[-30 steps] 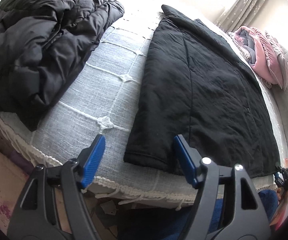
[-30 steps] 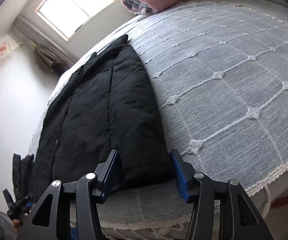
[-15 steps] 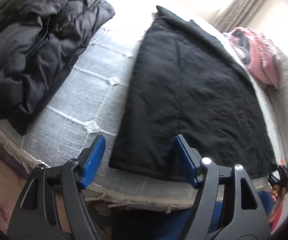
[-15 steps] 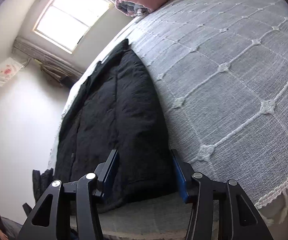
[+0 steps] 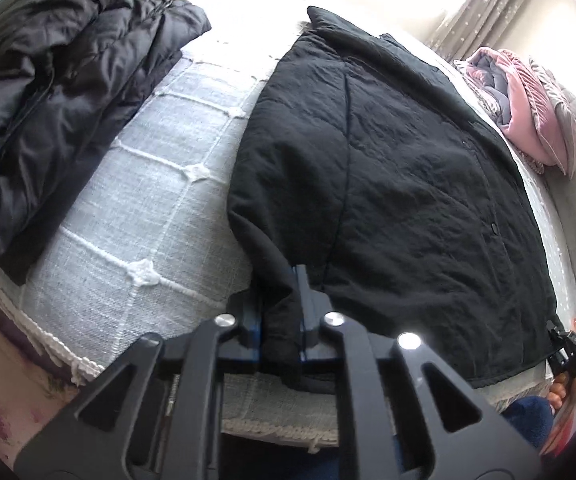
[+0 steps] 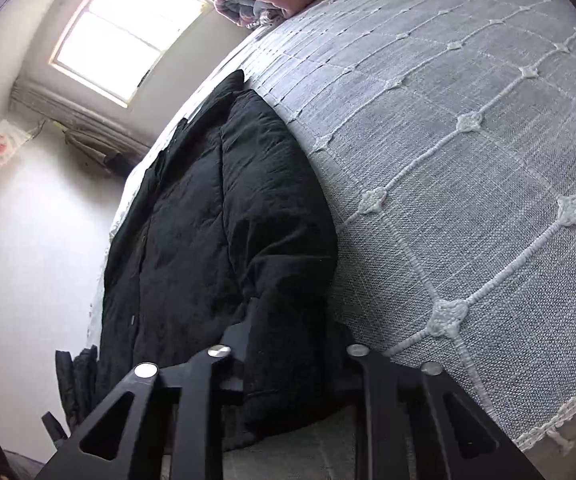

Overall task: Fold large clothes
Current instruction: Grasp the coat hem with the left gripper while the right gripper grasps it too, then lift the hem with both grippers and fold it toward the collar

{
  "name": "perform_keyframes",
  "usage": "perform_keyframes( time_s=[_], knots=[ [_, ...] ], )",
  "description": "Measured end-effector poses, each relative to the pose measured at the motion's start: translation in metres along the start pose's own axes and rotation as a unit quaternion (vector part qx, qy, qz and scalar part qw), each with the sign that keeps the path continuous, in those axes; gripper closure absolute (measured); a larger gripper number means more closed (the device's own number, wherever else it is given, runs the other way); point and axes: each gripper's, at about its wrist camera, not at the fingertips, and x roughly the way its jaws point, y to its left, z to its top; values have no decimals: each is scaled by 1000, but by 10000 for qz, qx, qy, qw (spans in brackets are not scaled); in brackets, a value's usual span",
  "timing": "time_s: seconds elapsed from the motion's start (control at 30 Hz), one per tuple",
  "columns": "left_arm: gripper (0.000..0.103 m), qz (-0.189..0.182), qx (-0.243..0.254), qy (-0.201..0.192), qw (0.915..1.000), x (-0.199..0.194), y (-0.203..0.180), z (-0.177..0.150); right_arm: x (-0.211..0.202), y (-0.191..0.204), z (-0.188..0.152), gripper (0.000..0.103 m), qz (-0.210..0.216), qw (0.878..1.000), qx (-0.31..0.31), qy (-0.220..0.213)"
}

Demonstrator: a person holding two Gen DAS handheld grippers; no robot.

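Black padded coat (image 5: 387, 184): matte, lightly crinkled woven shell, soft fill, long stitched seam running down one panel, small dark snaps along the front placket, collar pointing toward the far side of the bed; it lies flat and spread on the bedspread, hem at the near edge of the mattress. Left gripper (image 5: 282, 320): black angular frame with silver screw heads and blue pads; its jaws have just been closing and now pinch a bunched fold of the coat's near left hem corner, cloth standing up between the pads. Right gripper (image 6: 288, 360): same black frame; its jaws have likewise just been closing and clamp the opposite near hem corner, the thick fabric bulging between and over the fingers so the pads are hidden. Bedspread (image 5: 160, 208): pale grey coarse-weave cotton, raised white cord grid with small knotted rosettes at the crossings, tasselled white fringe along the edge. Black puffer jacket (image 5: 52, 92): glossy, quilted in puffy channels, heaped in loose folds on the far left part of the bed, well apart from the coat. Pink and grey bedding (image 5: 523, 116): plush, ribbed, folded in a stack at the head end. Room: white walls, bright window (image 6: 128, 36), grey curtain (image 5: 483, 8) with a faint sparkle pattern.
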Motion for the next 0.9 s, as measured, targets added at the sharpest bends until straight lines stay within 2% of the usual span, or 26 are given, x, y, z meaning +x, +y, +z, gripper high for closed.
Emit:
perform_keyframes(
  time_s=[0.27, 0.47, 0.57, 0.73, 0.8, 0.9],
  knots=[
    [96, -253, -292, -564, 9977, -57, 3, 6, -64, 47, 1, 97, 366, 9967, -463, -552],
    [97, -285, -302, -1064, 9935, -127, 2, -2, -129, 74, -11, 97, 624, 9897, -855, -961],
    [97, -561, -256, -1346, 9890, -171, 3, -13, -174, 73, -22, 97, 819, 9852, -904, -1207],
    [97, -1351, -259, -1617, 9772, -243, 8, -30, -242, 82, -45, 97, 1202, 9713, -1237, -1636],
    [97, -1392, -223, -1809, 9733, -266, 6, -31, -266, 90, -51, 97, 1288, 9651, -1390, -1808],
    [97, -1333, -233, -1977, 9709, -274, 1, -22, -276, 100, -45, 97, 1239, 9619, -1503, -1920]
  ],
)
